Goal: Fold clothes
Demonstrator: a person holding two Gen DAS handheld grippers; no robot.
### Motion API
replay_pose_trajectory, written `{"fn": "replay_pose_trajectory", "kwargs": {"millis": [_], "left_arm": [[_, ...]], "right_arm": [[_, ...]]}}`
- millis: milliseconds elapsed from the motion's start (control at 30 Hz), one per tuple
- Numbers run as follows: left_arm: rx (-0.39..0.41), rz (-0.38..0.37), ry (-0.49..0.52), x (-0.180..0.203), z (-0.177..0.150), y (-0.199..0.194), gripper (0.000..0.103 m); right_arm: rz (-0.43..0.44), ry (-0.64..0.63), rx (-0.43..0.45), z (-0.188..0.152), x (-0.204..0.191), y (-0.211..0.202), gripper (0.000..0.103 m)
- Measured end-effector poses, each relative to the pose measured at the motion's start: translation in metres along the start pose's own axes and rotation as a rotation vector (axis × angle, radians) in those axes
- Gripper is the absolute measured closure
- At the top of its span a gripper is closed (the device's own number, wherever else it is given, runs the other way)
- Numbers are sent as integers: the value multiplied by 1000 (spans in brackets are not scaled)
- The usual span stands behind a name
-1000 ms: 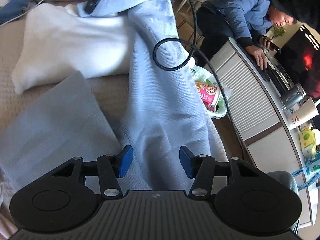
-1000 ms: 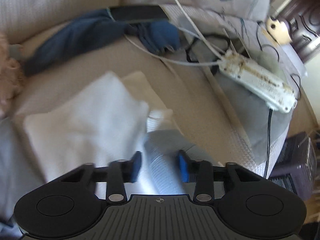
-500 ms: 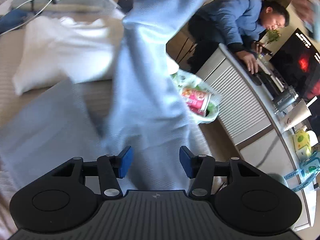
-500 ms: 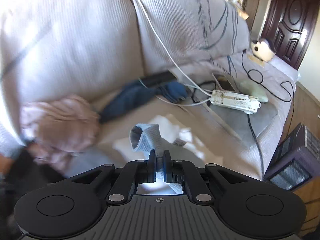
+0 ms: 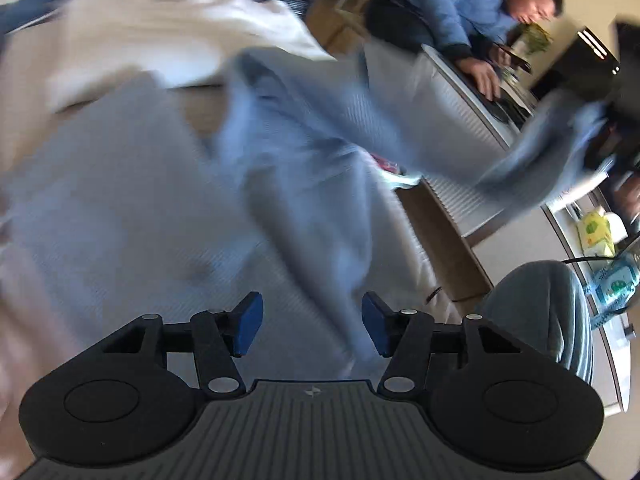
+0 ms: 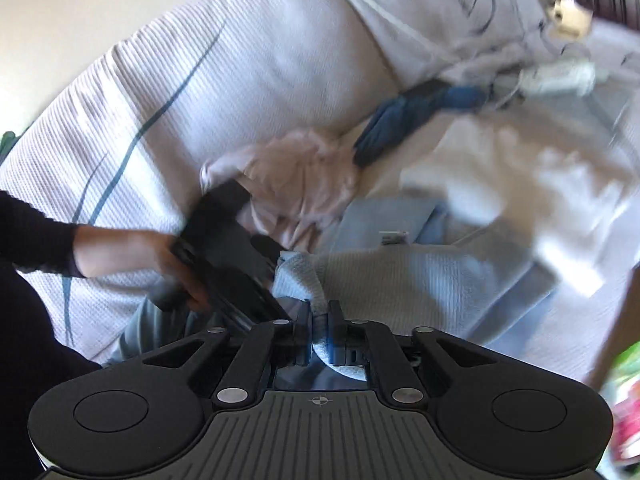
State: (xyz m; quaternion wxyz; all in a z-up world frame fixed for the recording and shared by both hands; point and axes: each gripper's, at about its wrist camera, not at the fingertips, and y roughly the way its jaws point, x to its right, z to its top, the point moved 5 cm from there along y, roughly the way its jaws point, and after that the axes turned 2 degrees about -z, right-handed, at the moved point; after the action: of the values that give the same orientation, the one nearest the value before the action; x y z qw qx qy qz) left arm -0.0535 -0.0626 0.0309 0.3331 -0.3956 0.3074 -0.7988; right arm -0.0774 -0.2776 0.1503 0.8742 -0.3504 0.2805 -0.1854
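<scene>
Garment (image 5: 280,184), pale blue ribbed knit, long sleeves, motion-blurred in both views. Body lies flat on the beige couch seat (image 5: 200,108) beside a white folded garment (image 5: 160,40). One sleeve (image 5: 520,168) is lifted off the seat, its long axis stretching from the body toward the right gripper (image 6: 319,322), where the cuff is pinched between nearly closed jaws; these are opening slightly, cloth between the pads. Left gripper (image 5: 311,328) hovers above the garment's body, jaws apart and widening, nothing between its blue pads (image 5: 248,326). Pink crumpled cloth (image 6: 304,184) and a dark blue item (image 6: 404,120) lie against the cushions.
</scene>
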Motion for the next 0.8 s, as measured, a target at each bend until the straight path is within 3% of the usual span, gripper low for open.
{"fn": "replay_pose_trajectory", "kwargs": {"millis": [67, 167, 233, 333, 467, 567, 700, 800], "left_arm": [[29, 19, -21, -5, 1, -16, 50], [74, 29, -39, -8, 9, -32, 44], [98, 24, -42, -8, 21, -32, 41], [124, 2, -65, -5, 41, -24, 41], [148, -65, -73, 7, 66, -6, 41], [148, -76, -25, 24, 85, 17, 41], [155, 5, 2, 33, 111, 46, 42], [127, 4, -8, 35, 124, 62, 41]], "right_arm": [[40, 26, -61, -14, 1, 25, 88], [26, 29, -159, -27, -1, 47, 81], [24, 73, -126, -26, 0, 39, 79], [-18, 119, -27, -24, 4, 12, 62], [-169, 193, 70, -29, 25, -17, 60], [-287, 337, 113, -39, 56, -19, 60], [-274, 498, 151, -43, 94, -12, 60], [-261, 549, 161, -38, 114, -4, 61]]}}
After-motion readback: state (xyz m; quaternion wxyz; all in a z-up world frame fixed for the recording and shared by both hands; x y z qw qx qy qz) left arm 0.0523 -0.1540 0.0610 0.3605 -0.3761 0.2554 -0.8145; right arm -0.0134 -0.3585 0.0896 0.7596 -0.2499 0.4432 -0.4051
